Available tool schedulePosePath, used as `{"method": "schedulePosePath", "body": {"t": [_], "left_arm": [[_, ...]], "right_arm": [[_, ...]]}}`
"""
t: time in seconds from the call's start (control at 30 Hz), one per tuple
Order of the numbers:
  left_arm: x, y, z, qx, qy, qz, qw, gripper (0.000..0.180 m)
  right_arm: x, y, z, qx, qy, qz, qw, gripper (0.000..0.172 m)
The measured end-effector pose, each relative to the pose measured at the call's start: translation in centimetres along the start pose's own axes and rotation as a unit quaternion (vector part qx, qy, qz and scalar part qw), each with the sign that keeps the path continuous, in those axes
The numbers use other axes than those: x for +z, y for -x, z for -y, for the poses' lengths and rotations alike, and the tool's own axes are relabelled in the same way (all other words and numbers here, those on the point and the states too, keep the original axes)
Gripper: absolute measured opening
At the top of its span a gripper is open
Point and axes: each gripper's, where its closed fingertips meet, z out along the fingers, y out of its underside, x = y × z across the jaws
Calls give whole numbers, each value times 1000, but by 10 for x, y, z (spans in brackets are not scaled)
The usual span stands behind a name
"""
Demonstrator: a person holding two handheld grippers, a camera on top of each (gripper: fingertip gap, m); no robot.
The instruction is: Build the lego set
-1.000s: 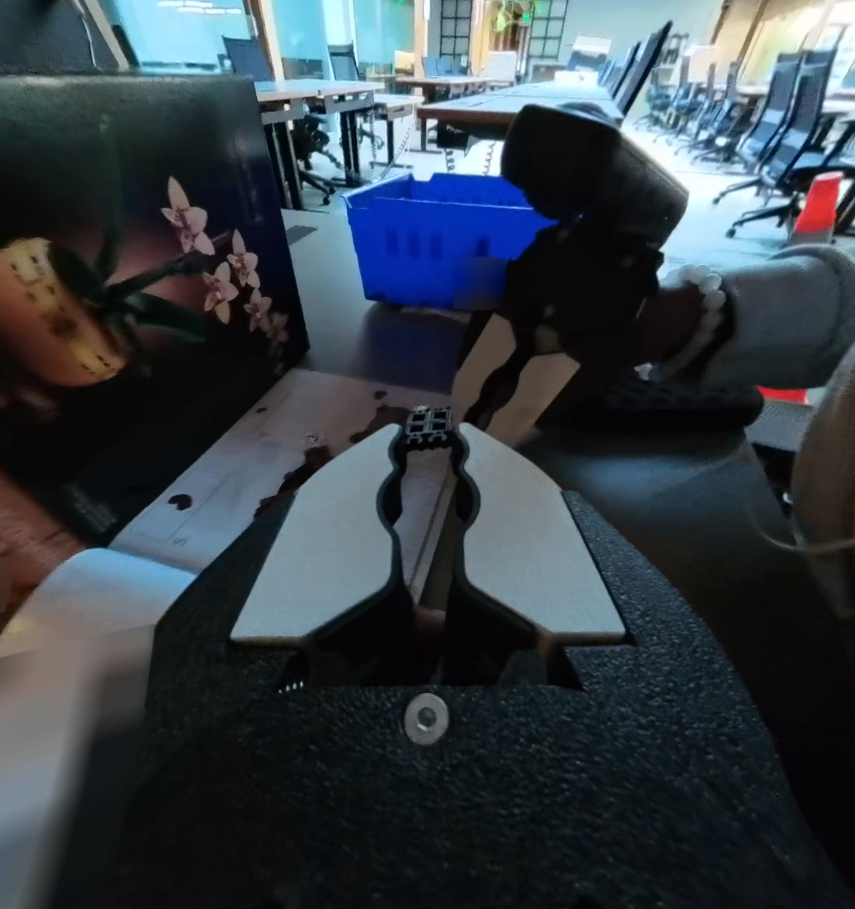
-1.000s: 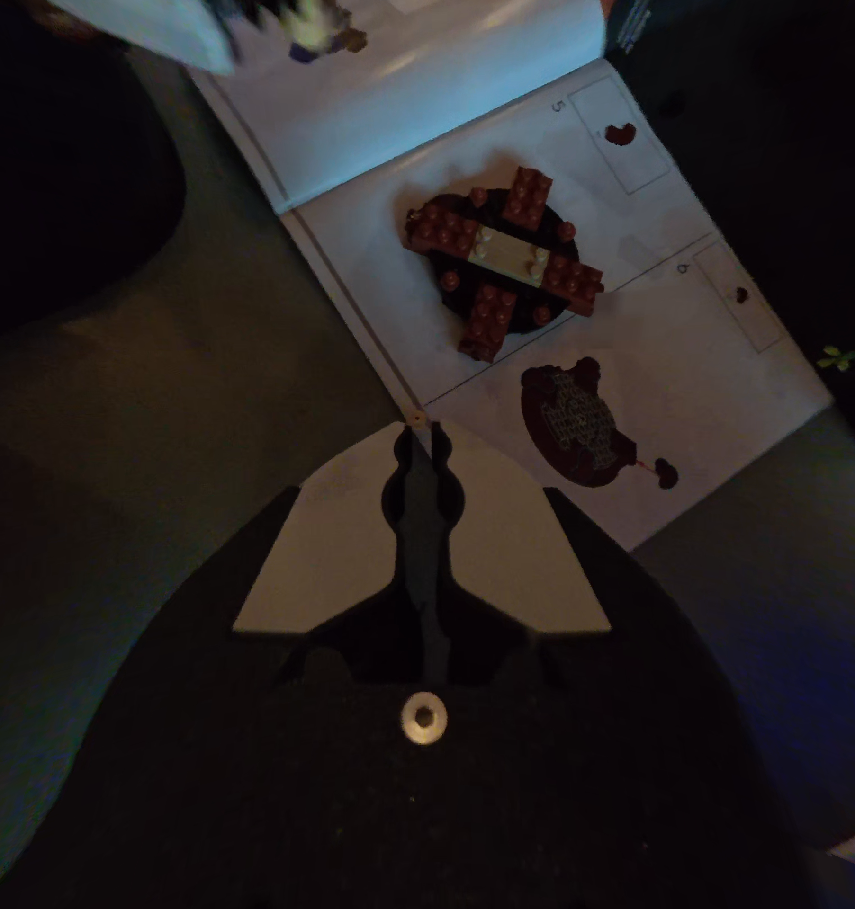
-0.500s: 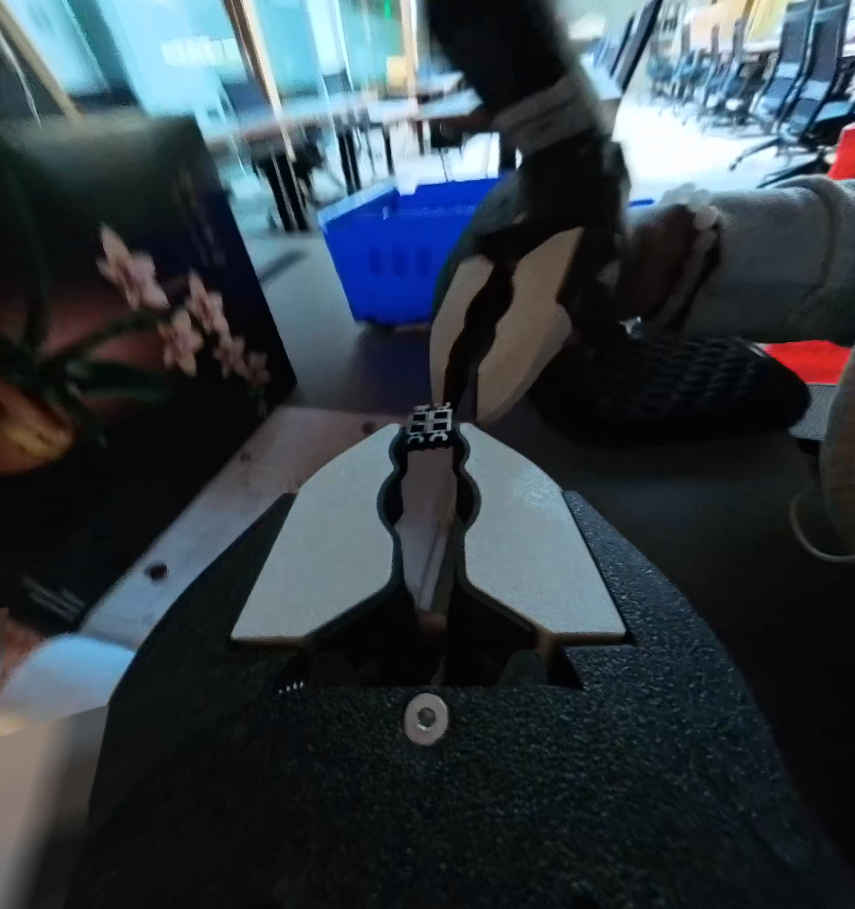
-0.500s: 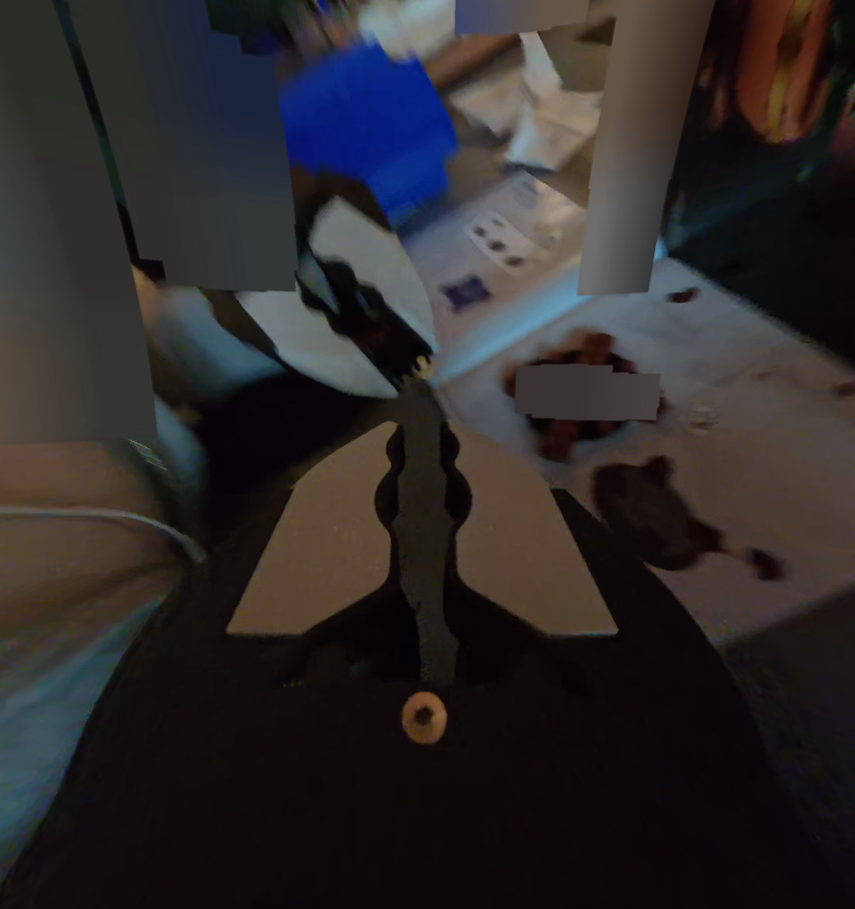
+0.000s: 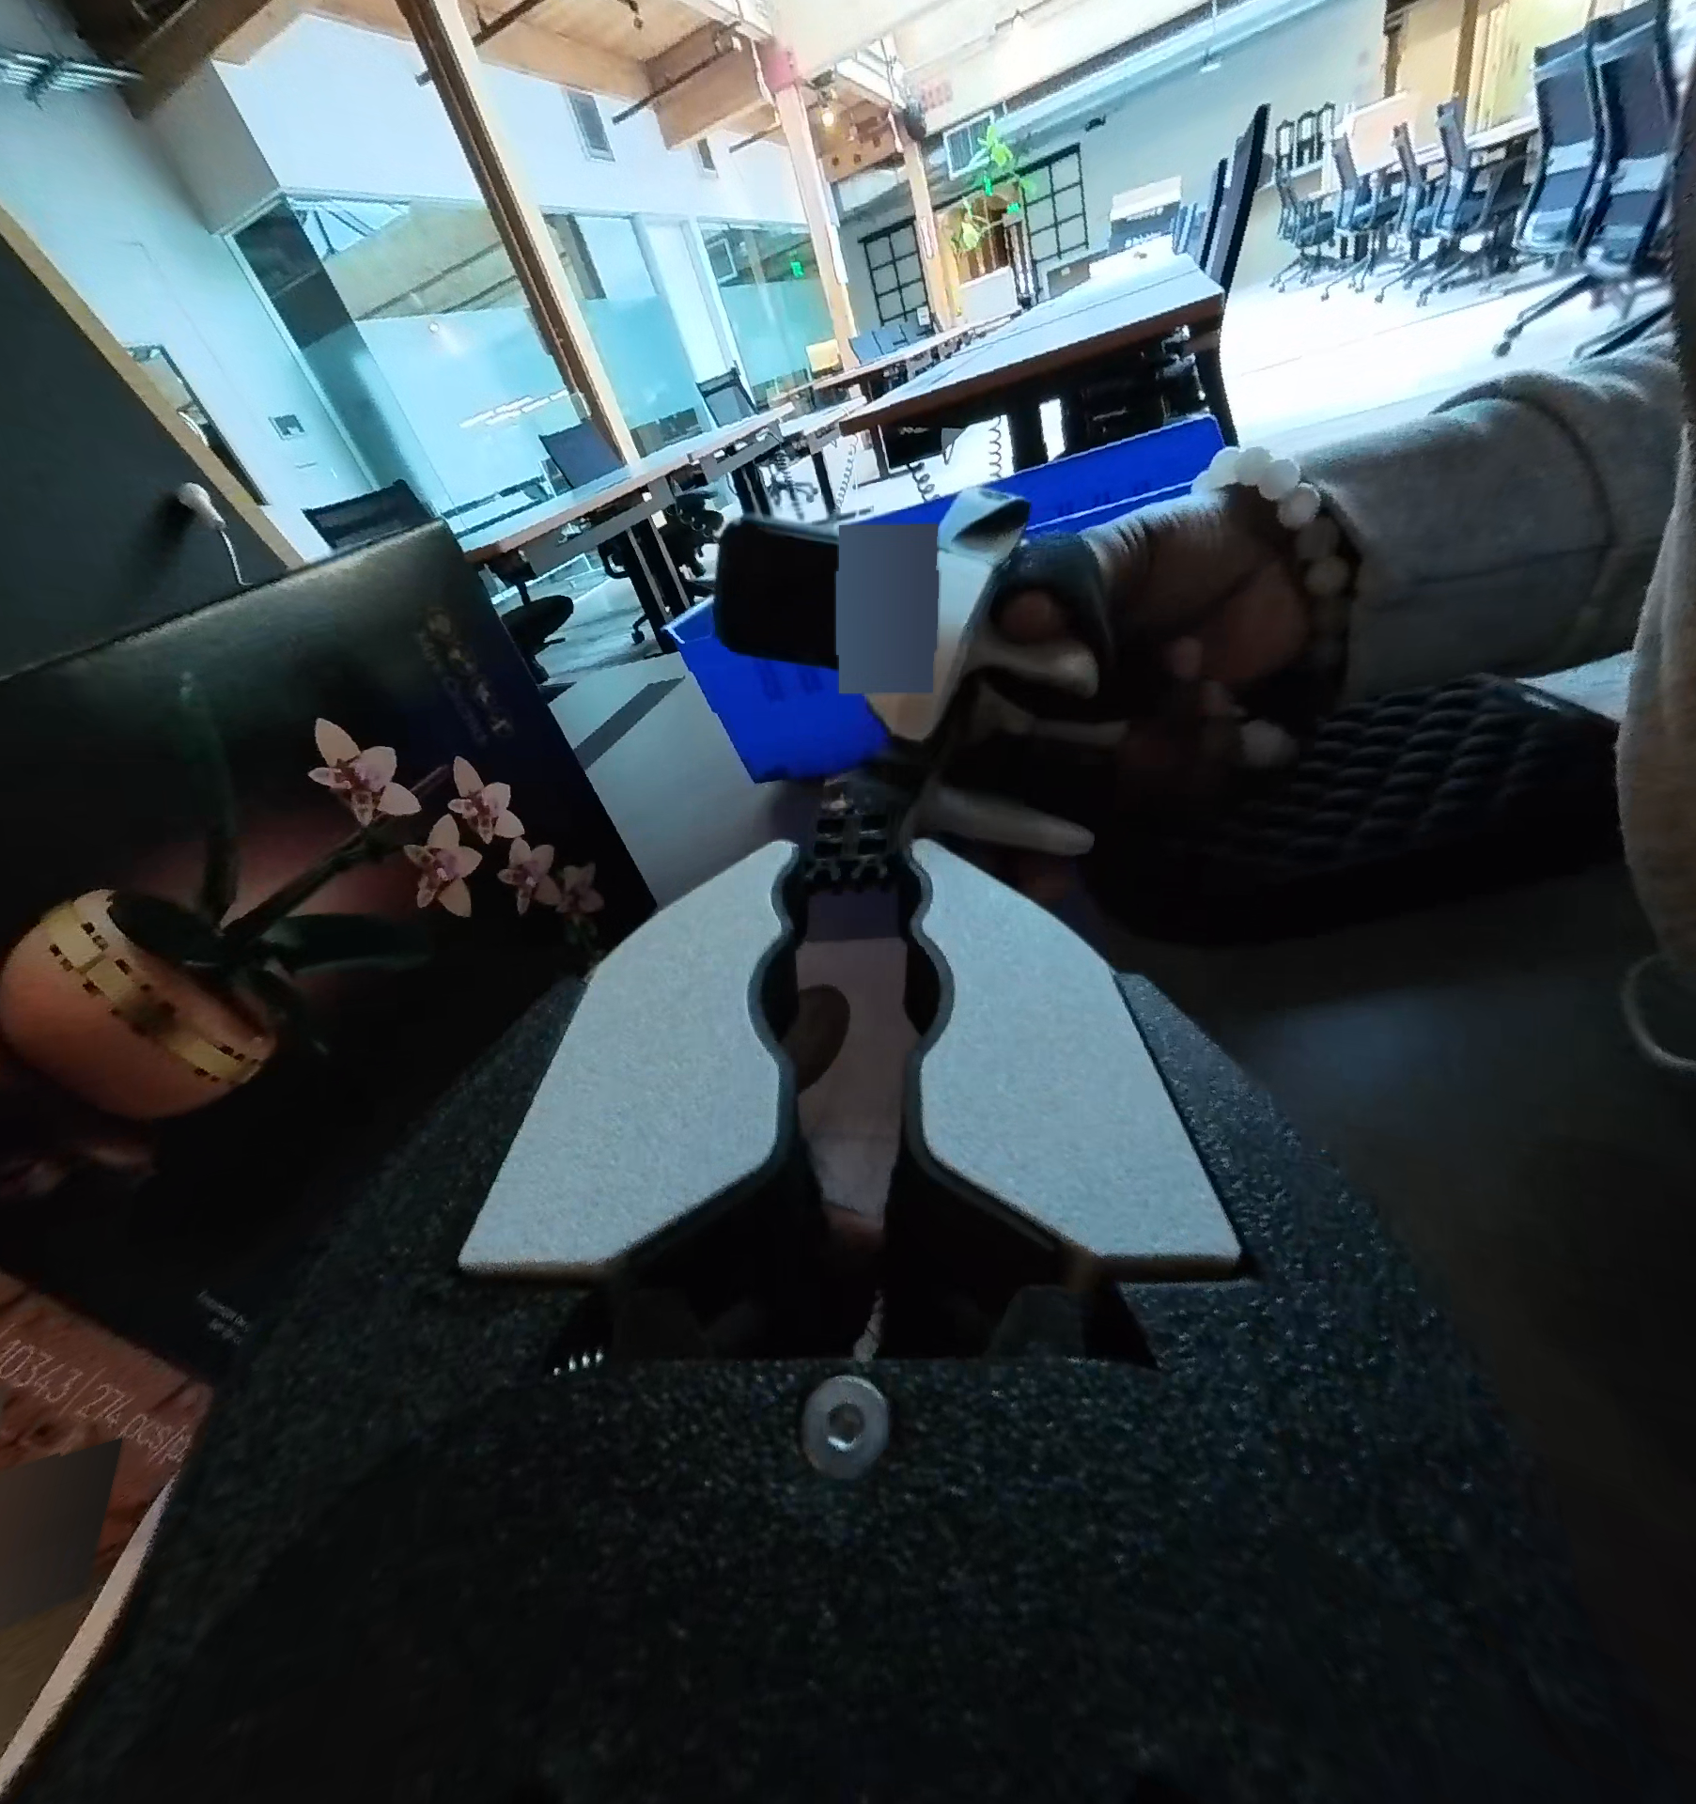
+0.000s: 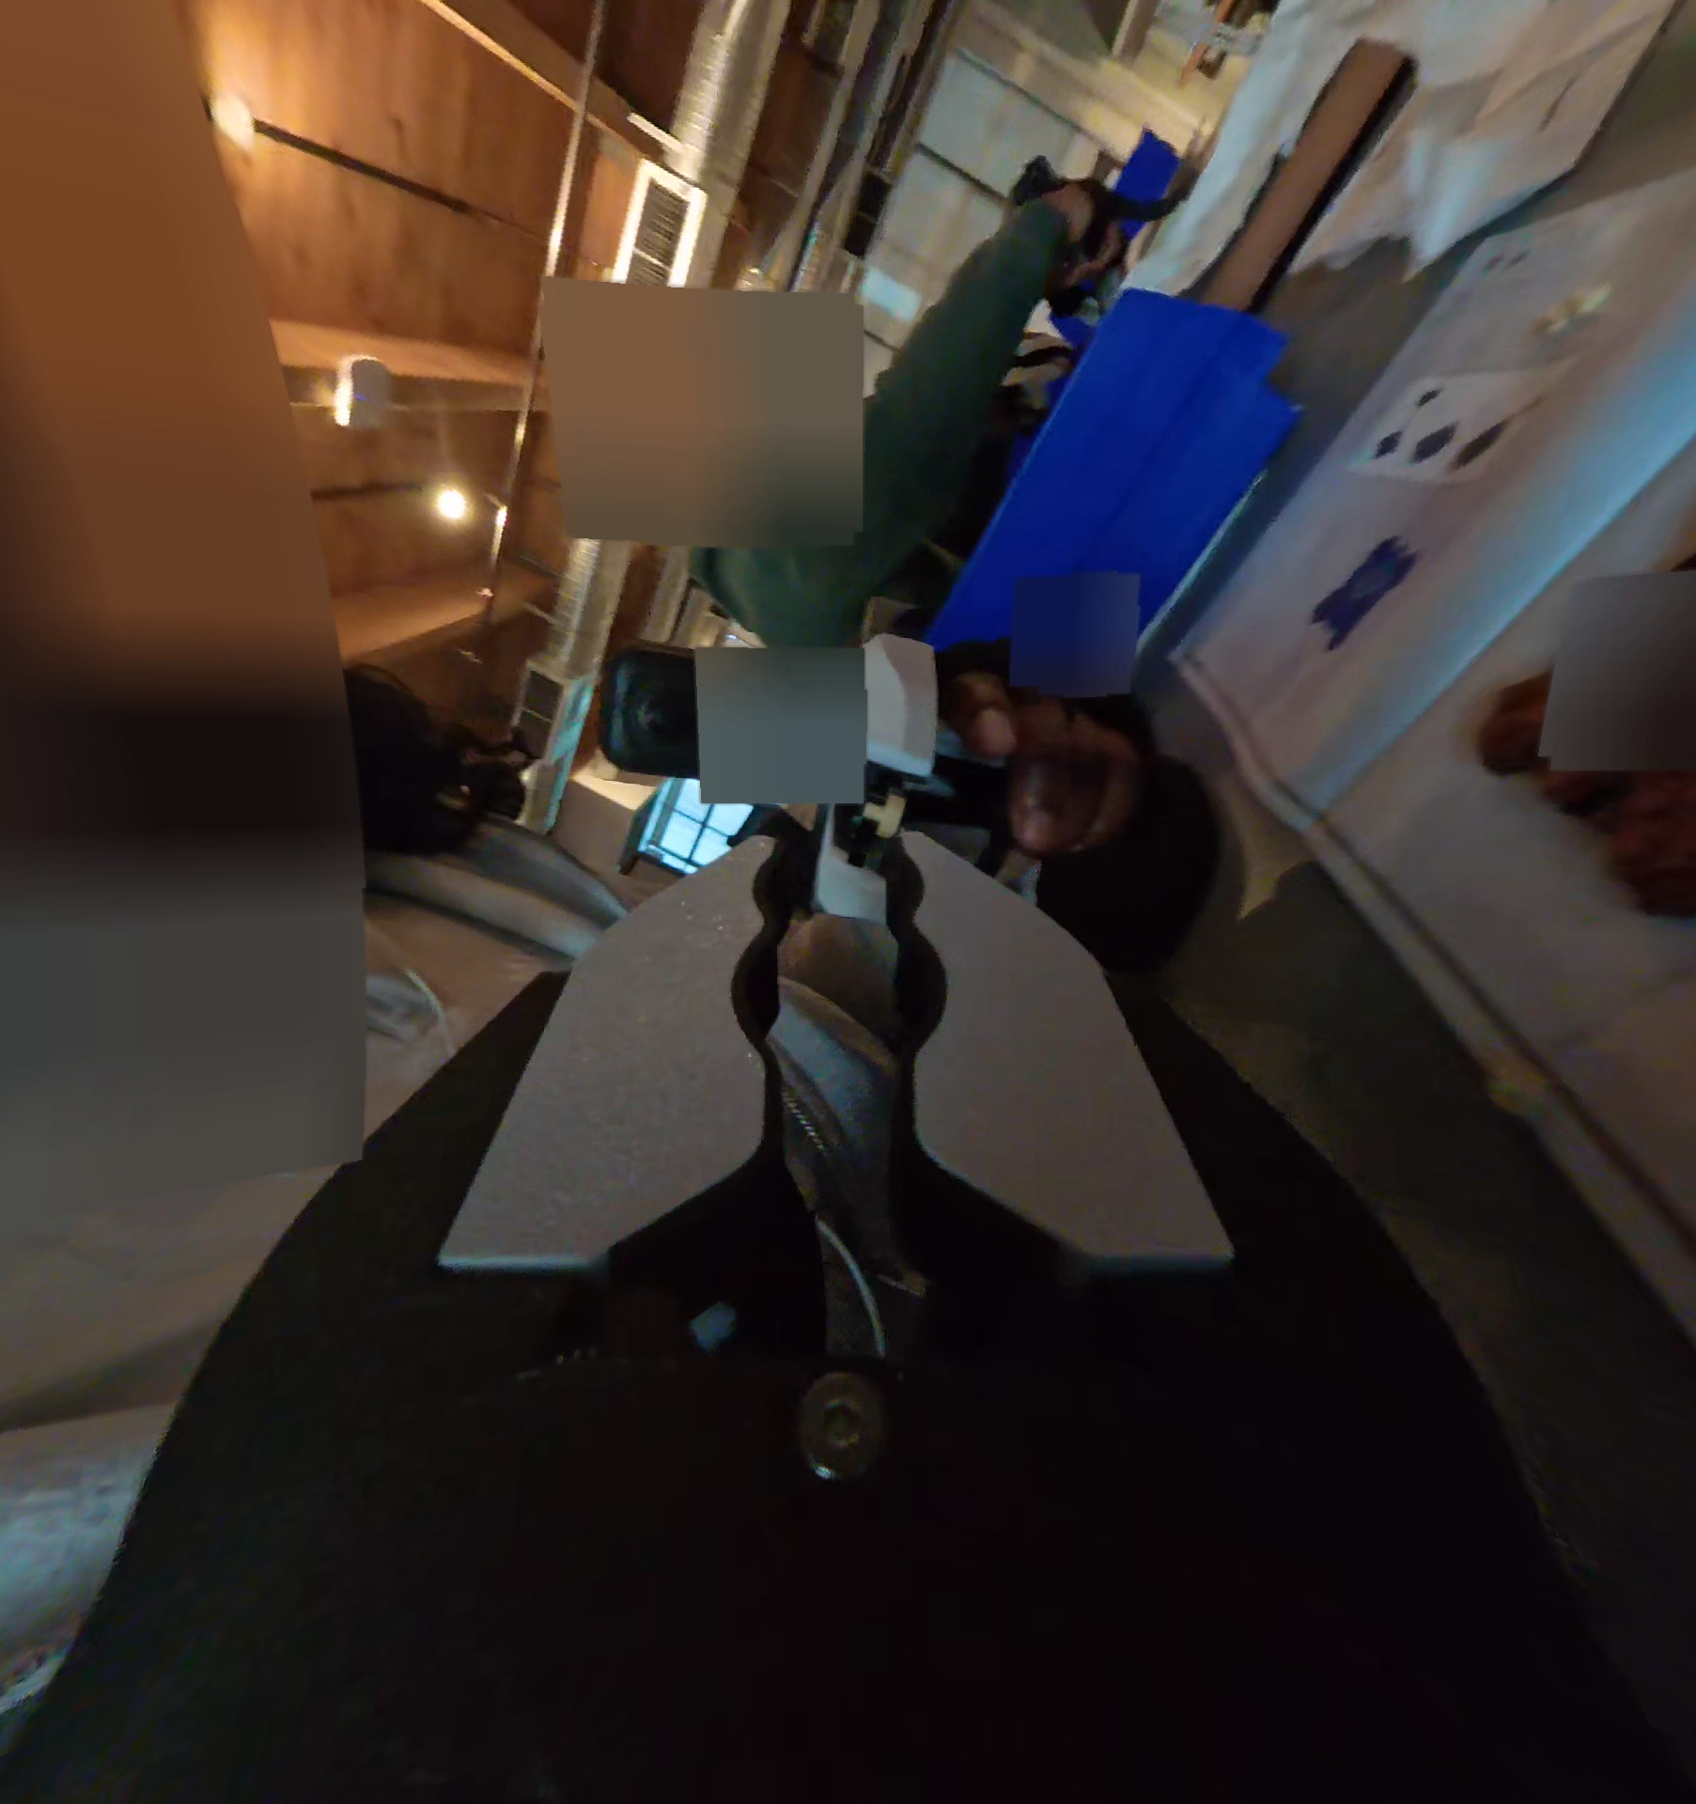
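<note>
Risen right hand-held gripper (image 6: 842,859) narrow; left hand-held gripper (image 5: 848,864) pinches black brick (image 5: 853,840); blue bin (image 5: 785,713) interior hidden.

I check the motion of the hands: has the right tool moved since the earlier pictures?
Yes. In the left wrist view the right tool has turned from pointing down at the table to lying sideways against the blue bin, its tip now beside the left tool.

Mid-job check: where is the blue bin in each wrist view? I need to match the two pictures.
Left wrist view: blue bin sits just above centre, on the table behind the right gripper, partly covered by it.
Right wrist view: the picture is rolled sideways; the bin lies upper right of centre, above the left gripper.
Shared landmark: the open white instruction booklet, seen between the left gripper's fingers.
</note>
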Motion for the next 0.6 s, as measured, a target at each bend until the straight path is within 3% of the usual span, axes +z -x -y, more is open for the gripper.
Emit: {"method": "schedulePosePath", "body": {"t": [0.23,0.47,0.6], "left_arm": [[-1,0,-4,7,10,-10,1000,16],[-2,-2,-1,9,-4,-18,1000,16],[1,-6,-3,15,2,-23,1000,16]], "right_arm": [[2,-12,0,-9,-11,-36,999,6],[2,-9,-2,15,-7,-19,1000,26],[5,-9,-5,4,5,-15,1000,5]]}}
